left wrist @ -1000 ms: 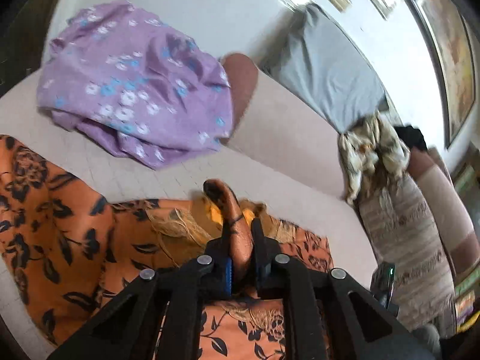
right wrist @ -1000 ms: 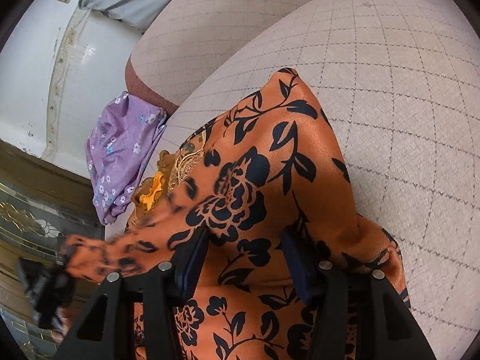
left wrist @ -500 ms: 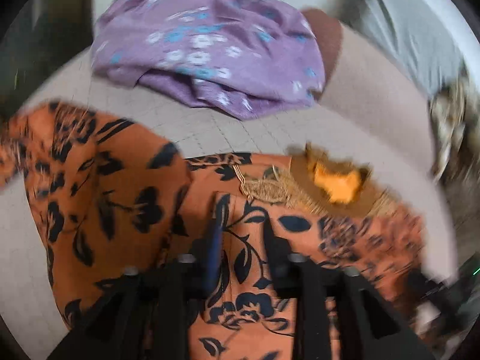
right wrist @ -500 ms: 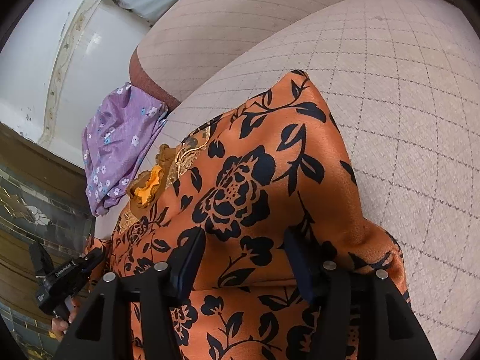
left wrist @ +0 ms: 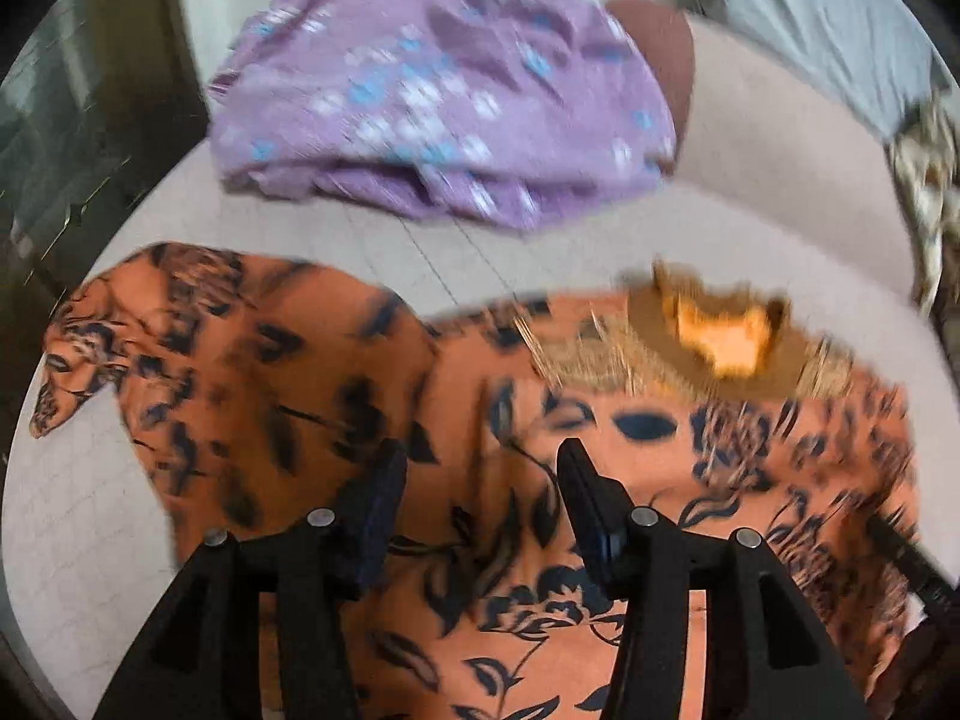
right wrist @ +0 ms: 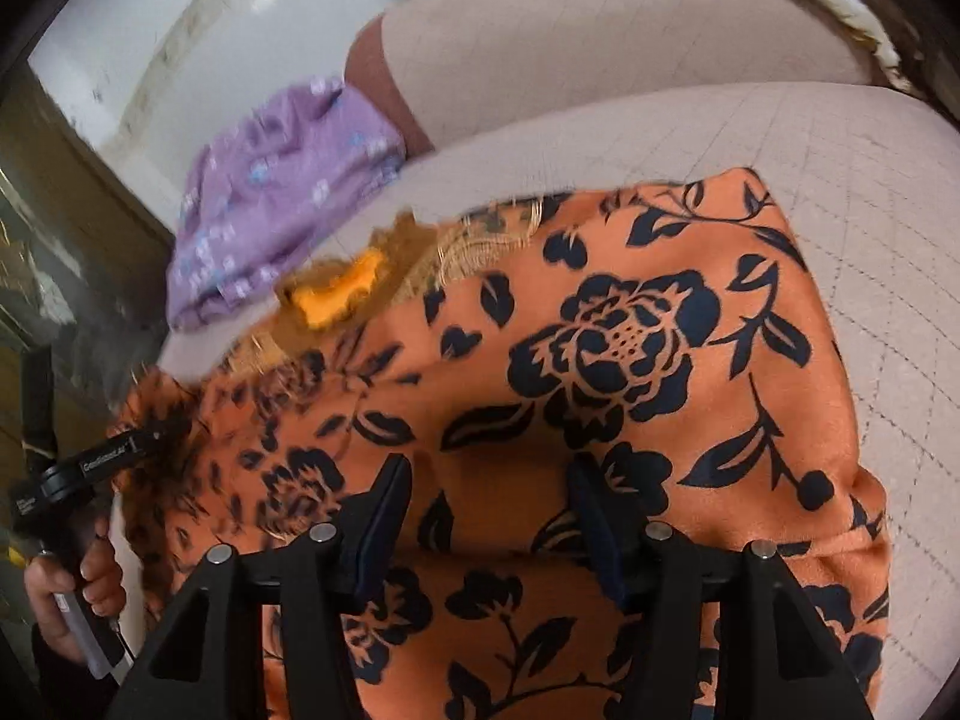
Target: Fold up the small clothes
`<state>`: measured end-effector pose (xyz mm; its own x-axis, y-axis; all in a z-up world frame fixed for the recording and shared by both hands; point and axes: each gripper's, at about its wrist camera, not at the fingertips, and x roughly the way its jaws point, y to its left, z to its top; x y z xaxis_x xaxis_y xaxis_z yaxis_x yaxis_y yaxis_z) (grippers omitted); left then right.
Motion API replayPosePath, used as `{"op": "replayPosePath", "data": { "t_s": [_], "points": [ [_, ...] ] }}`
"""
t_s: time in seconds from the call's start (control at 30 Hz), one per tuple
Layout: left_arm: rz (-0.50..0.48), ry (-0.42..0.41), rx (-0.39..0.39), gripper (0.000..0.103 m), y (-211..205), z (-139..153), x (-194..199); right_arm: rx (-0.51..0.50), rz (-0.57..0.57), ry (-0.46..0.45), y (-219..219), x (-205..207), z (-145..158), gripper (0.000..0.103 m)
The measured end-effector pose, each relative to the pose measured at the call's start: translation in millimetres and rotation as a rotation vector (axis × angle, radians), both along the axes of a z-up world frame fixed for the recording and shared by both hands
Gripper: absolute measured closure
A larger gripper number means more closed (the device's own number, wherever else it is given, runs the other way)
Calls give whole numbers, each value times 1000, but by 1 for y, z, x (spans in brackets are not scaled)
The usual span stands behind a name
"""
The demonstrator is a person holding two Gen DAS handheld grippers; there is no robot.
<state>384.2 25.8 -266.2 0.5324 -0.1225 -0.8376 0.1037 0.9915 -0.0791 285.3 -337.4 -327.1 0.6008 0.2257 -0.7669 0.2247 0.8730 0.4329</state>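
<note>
An orange top with a black flower print (left wrist: 690, 456) lies spread on the beige sofa seat (left wrist: 540, 252), its gold-trimmed neck (left wrist: 714, 336) toward the backrest. One sleeve (left wrist: 198, 348) lies out to the left. My left gripper (left wrist: 480, 468) is open just above the cloth and holds nothing. In the right wrist view the same top (right wrist: 630, 360) fills the frame. My right gripper (right wrist: 489, 480) is open over it, with cloth between the spread fingers. The left gripper (right wrist: 129, 444) shows there at the left edge of the top.
A purple flowered garment (left wrist: 444, 102) lies bunched at the sofa's far end, also in the right wrist view (right wrist: 270, 198). A grey cloth (left wrist: 828, 24) and a patterned cloth (left wrist: 930, 180) hang over the backrest (left wrist: 780, 138). Dark furniture (right wrist: 66, 240) stands beyond the sofa's end.
My left gripper let go of the pinched orange fold, opened and drew back toward the left. The top dropped flat and the sleeve fell out to the left. The right gripper stayed open.
</note>
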Motion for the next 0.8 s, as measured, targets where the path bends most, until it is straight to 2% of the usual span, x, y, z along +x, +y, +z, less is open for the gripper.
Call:
{"op": "replayPosePath", "data": {
  "t_s": [0.07, 0.13, 0.23, 0.27, 0.33, 0.37, 0.47, 0.6, 0.7, 0.8],
  "points": [
    [60, -53, -50, 42, 28, 20, -2, 37, -7, -23, -4, -3, 6, 44],
    [136, -98, -71, 24, 61, 31, -2, 36, -22, -45, -8, -8, 10, 44],
    [327, -137, -87, 21, 127, 33, 1, 43, -23, 37, -9, -6, -4, 43],
    [385, -128, -102, 21, 148, 28, 3, 52, -27, 33, -10, -7, -7, 43],
    [525, -57, -162, 21, 199, 11, 10, 39, -24, 25, -6, -6, -4, 42],
    [595, -17, -237, 21, 226, 0, 12, 28, -14, 28, -5, -5, -3, 39],
    [721, 13, -400, 21, 274, -20, 12, -8, 10, 20, 1, -5, -4, 35],
    [750, 21, -507, 21, 297, -31, 22, -45, 28, 13, 9, -2, -5, 29],
    [746, 61, -589, 21, 302, -47, 41, -60, 30, 6, 10, -3, -5, 28],
    [735, 41, -630, 21, 299, -44, 51, -69, 34, 4, 12, -3, -6, 28]
  ]
}}
